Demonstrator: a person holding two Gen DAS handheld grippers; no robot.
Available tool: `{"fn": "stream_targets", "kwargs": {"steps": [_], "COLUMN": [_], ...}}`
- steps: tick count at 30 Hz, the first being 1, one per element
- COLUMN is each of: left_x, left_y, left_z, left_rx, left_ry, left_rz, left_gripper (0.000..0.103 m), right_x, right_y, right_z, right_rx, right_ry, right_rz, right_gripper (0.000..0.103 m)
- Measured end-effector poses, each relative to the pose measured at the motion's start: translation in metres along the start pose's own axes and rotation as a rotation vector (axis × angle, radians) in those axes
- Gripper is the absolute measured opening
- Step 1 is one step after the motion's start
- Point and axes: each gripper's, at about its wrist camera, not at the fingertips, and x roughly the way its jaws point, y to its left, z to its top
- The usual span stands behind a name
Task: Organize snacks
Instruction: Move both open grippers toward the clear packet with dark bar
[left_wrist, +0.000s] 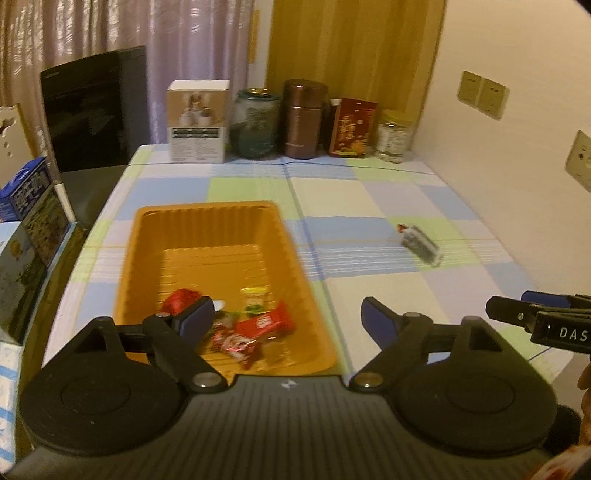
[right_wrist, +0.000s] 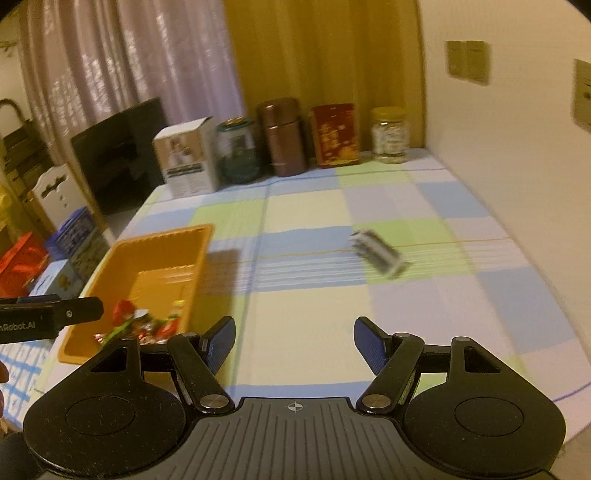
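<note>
Left gripper (left_wrist: 288, 319) standing spread and empty above orange tray (left_wrist: 147, 236) holding wrapped snacks (left_wrist: 255, 328); right gripper (right_wrist: 294, 343) likewise spread, empty, facing lone packet (right_wrist: 378, 253) lying on checked cloth (right_wrist: 314, 302).

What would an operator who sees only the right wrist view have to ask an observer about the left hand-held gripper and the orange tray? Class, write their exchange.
Operator: Is the left hand-held gripper holding a snack?
Observer: No. The left hand-held gripper is open over the orange tray's near end, with nothing between its pads.
Operator: My own gripper hides the tray's near end. What lies there?
Observer: A red snack bar lies on a heap of small wrapped candies.
</note>
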Motion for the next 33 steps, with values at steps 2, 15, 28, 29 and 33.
{"fn": "stream_targets", "kwargs": {"steps": [2,15,28,29,33], "left_x": [0.002,0.021,0.059,0.064,0.085], "left_y": [-0.01,-0.069,-0.105,-0.107,-0.112], "left_z": [0.002,0.013,0.029,0.03,0.035], "left_rx": [0.009,0.068,0.124,0.127,0.136], "left_ry": [-0.001,0.0,0.028,0.028,0.038], "left_rz": [-0.015,-0.094,-0.138,-0.136,-0.134], "left_gripper": [0.088,0.091,0.091,0.091,0.091], "right_x": [-0.005,-0.025,-0.001,0.002,0.021], "right_y": [-0.01,-0.063,-0.099,-0.102,-0.111], "right_z": [0.0,-0.002,0.008,0.01,0.016], "right_rx": [0.014,0.074,0.062,0.058,0.026], "right_ry": [-0.006,-0.02,-0.004,-0.001,0.014], "right_rz": [-0.015,-0.086,-0.108,-0.108,-0.105], "right_gripper": [0.071,0.071,0.071,0.071,0.071]}}
